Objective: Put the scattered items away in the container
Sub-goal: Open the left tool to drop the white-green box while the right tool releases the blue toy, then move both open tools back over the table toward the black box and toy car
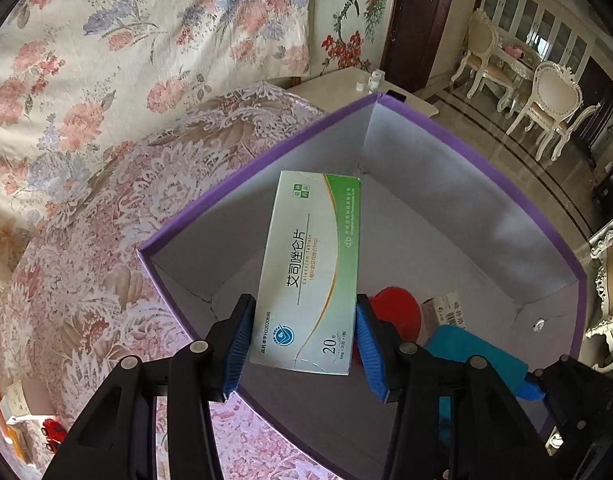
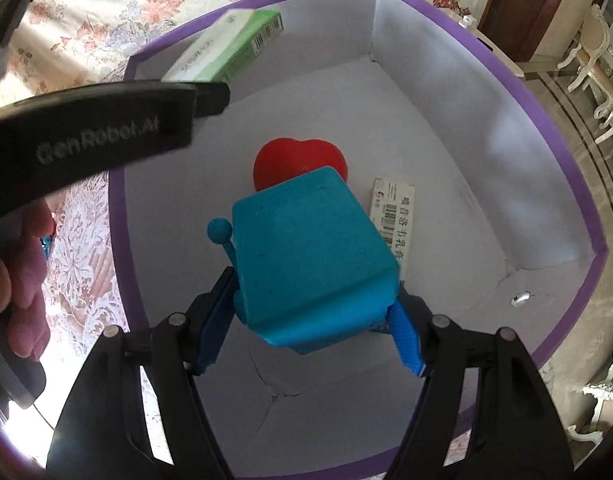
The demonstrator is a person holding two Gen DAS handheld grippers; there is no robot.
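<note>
My left gripper [image 1: 304, 338] is shut on a white and green medicine box [image 1: 310, 268] and holds it above the open purple container [image 1: 266, 160]. The same medicine box [image 2: 230, 46] shows at the far left of the container [image 2: 554, 120] in the right wrist view. My right gripper [image 2: 310, 330] is shut on a teal plastic block [image 2: 310, 252] with a small ball-tipped lever, held inside the container. A red heart [image 2: 294, 158] and a small white barcoded box [image 2: 394, 216] lie on the container floor. The red heart [image 1: 398, 312] and the teal block [image 1: 474, 356] also show in the left wrist view.
The container sits on a pink floral tablecloth [image 1: 106, 240]. A red toy car [image 1: 54, 428] and a small box [image 1: 14, 400] lie on it at the lower left. A floral sofa cover [image 1: 106, 40] is behind. Cream chairs [image 1: 546, 100] stand at the right.
</note>
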